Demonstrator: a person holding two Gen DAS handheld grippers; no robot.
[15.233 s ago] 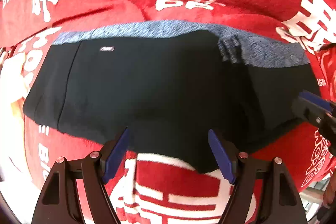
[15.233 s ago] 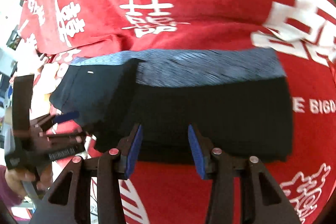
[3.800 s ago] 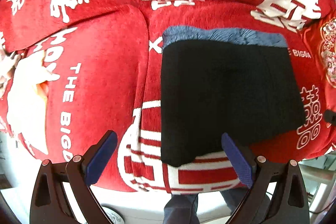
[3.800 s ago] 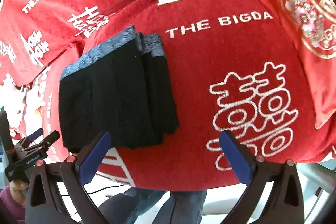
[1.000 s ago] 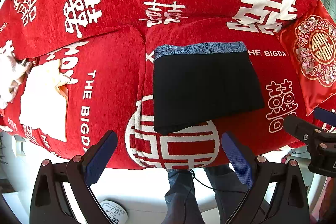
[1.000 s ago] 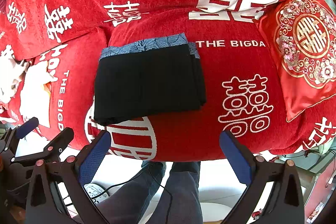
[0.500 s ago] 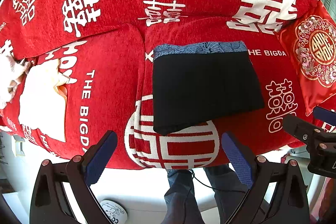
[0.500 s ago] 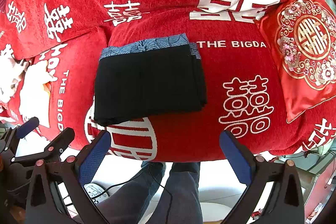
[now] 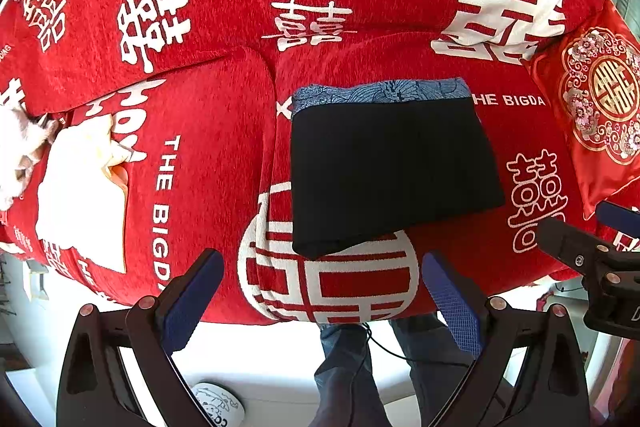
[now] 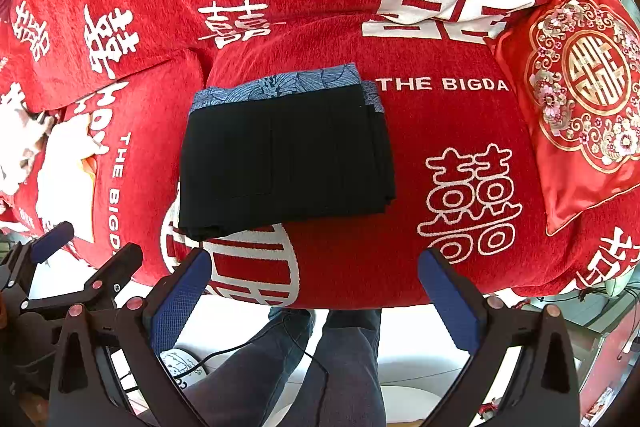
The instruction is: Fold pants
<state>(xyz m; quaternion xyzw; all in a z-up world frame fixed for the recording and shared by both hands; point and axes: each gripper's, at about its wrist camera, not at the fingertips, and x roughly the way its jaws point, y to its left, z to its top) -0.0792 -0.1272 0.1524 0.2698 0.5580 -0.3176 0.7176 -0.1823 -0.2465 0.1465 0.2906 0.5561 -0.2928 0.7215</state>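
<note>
Lying folded on the red sofa (image 9: 224, 131), the black pants (image 9: 388, 171) are beyond both grippers' wide-open, empty fingers (image 9: 192, 291), well apart.

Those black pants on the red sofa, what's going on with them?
A person is folding them with a handheld gripper in each hand. The black pants lie folded in a neat rectangle on the red sofa, patterned blue waistband toward the backrest. The left gripper and right gripper are both open, held clear of the cloth, holding nothing.
</note>
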